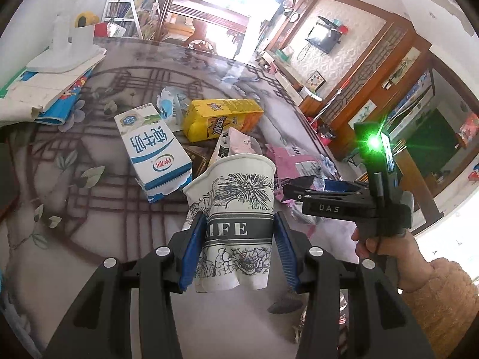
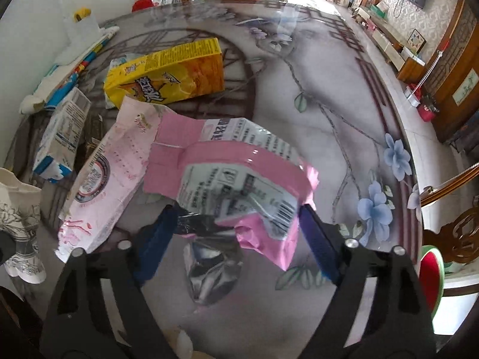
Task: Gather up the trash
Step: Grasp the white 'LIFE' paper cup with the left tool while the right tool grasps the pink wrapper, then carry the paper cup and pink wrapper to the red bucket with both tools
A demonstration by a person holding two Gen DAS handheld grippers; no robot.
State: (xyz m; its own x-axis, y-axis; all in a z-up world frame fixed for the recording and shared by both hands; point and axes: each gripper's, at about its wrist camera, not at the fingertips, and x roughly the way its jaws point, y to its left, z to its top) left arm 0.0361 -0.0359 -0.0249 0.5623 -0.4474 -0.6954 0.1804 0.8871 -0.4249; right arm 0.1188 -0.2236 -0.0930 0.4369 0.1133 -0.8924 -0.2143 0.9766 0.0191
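Note:
My left gripper point(image 1: 239, 227) is shut on a crumpled white paper cup point(image 1: 236, 203) with a flower print, held above the table. My right gripper point(image 2: 236, 212) is open, its blue pads either side of a pink plastic wrapper point(image 2: 239, 164) with a white label that lies on the table; I cannot tell whether the pads touch it. It also shows from the side in the left wrist view point(image 1: 302, 187). A blue and white milk carton point(image 1: 152, 152), a yellow drink box point(image 1: 221, 116) and a pale pink bag point(image 2: 110, 167) lie in a heap on the table.
The round glass table point(image 2: 329, 104) has a flower pattern. A stack of papers and a white stand point(image 1: 63, 56) sit at the far left. A wooden chair point(image 2: 458, 233) and a red-green thing point(image 2: 431, 275) stand at the table's right edge.

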